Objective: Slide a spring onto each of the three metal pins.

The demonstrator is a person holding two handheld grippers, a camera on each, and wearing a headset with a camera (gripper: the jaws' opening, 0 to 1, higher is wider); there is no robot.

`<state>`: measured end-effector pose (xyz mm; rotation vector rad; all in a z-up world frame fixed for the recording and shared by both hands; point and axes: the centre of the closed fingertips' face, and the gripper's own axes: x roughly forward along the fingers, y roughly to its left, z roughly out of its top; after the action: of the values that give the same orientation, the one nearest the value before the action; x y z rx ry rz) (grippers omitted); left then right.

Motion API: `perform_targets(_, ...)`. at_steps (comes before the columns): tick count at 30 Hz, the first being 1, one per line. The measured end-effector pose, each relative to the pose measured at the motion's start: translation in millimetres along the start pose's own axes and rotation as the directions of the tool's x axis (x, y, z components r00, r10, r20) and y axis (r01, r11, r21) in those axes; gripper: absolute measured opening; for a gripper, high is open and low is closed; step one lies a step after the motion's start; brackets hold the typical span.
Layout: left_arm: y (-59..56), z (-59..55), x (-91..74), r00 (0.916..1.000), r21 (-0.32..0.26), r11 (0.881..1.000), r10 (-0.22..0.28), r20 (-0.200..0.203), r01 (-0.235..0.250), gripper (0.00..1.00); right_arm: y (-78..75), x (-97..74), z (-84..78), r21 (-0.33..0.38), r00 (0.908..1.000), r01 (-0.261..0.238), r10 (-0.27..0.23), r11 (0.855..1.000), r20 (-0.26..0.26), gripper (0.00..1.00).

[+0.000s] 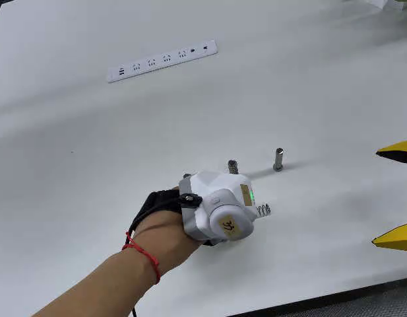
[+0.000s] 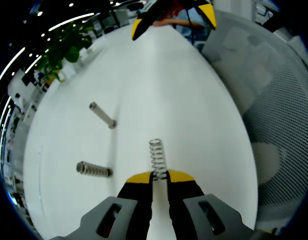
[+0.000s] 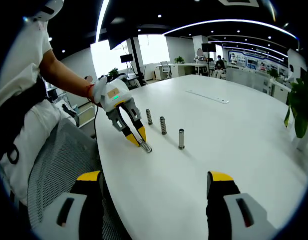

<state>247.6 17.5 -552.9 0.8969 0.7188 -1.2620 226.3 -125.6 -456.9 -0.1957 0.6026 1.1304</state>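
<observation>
While the left tongs (image 2: 159,176) are clenched on a spring (image 2: 156,157) at bottom centre of the left gripper view, its free end sticks out past the tips. Bare pin (image 2: 102,115) stands upper left, well apart, on the surface (image 2: 193,100). Right tongs (image 3: 154,176) released, nothing held.

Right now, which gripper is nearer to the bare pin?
Left. The left gripper, shut on a spring, is just beside the bare pin; the right gripper, open, is farther off on the opposite side.
</observation>
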Motion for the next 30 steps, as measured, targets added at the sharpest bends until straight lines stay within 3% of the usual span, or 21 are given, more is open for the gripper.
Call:
perform_targets(12, -12.3, 2.1, -7.3, 0.9974, -0.097, 0.995, -0.002, 0.072, 0.009, 0.1, 6.6, 7.7, 5.9, -0.006, 0.9997, -0.024, 0.024, 1.0, -0.002, 0.84)
perform_targets(19, -15.1, 16.0, -22.7, 0.9849, -0.162, 0.987, 0.024, 0.171, 0.004, 0.1, 10.6, 9.8, 24.4, -0.007, 0.9989, -0.04, 0.04, 0.999, 0.026, 0.81)
perform_targets(24, -13.1, 30.3, -40.2, 0.9634, -0.22, 0.975, 0.067, 0.26, -0.009, 0.1, 19.1, 13.3, 45.8, -0.015, 0.9968, -0.065, 0.065, 0.998, 0.046, 0.76)
perform_targets(29, -11.5, 45.8, -60.7, 0.9314, -0.271, 0.962, 0.111, 0.347, -0.014, 0.1, 29.1, 18.0, 70.6, -0.027, 0.9931, -0.095, 0.096, 0.995, 0.067, 0.7)
perform_targets(30, -10.8, 51.5, -66.9, 0.9179, -0.287, 0.958, 0.124, 0.377, -0.011, 0.1, 30.8, 19.0, 76.1, -0.015, 0.9926, -0.103, 0.104, 0.995, 0.062, 0.68)
